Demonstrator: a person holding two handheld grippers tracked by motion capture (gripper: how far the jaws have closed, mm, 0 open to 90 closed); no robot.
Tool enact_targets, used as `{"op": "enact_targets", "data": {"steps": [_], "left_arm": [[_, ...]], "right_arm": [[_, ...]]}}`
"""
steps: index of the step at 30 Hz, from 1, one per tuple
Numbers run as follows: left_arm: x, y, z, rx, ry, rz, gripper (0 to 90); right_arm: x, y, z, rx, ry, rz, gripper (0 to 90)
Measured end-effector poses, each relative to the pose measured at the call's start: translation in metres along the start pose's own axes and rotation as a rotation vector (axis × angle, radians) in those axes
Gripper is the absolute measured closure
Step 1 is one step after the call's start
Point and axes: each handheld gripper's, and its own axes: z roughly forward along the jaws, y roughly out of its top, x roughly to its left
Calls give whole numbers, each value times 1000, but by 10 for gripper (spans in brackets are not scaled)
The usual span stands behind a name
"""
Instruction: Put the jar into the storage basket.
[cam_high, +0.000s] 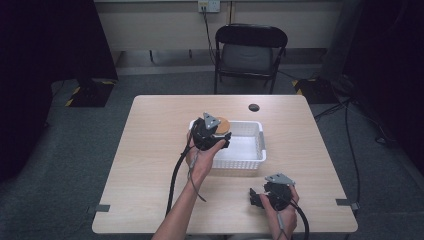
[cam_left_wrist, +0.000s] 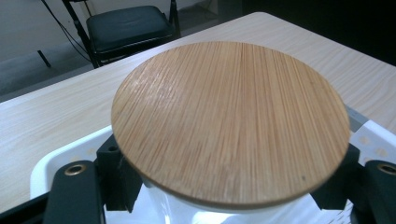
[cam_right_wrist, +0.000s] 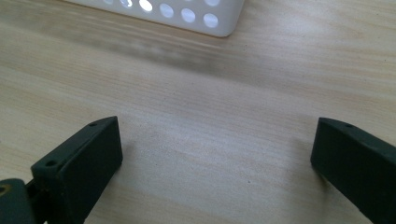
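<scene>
Pale wood tabletop, black folding chair beyond, no readable writing anywhere. Left gripper over white perforated basket, fingers clenched on a clear jar topped by a round bamboo lid. Right gripper near the front edge, fingers released wide, bare wood between them, basket wall ahead.

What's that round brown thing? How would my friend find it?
Look at the table, then the white basket in its middle. Over the basket's left end, the left gripper holds a jar with a flat, round wooden lid. It is the only striped brown disc there.
</scene>
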Motion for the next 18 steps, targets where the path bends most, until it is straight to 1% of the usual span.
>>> {"op": "enact_targets", "data": {"steps": [2, 7, 12, 14, 18], "left_arm": [[0, -1, 3, 4, 0, 11, 267], [1, -6, 11, 27, -2, 12, 267], [0, -11, 15, 38, 4, 1, 266], [0, -13, 17, 48, 4, 4, 267], [0, -19, 22, 59, 5, -8, 266]], "right_arm": [[0, 0, 0, -1, 0, -1, 12], [0, 0, 0, 0, 0, -1, 12], [0, 0, 0, -1, 0, 1, 12], [0, 0, 0, -1, 0, 0, 12], [0, 0, 0, 0, 0, 1, 12]]}}
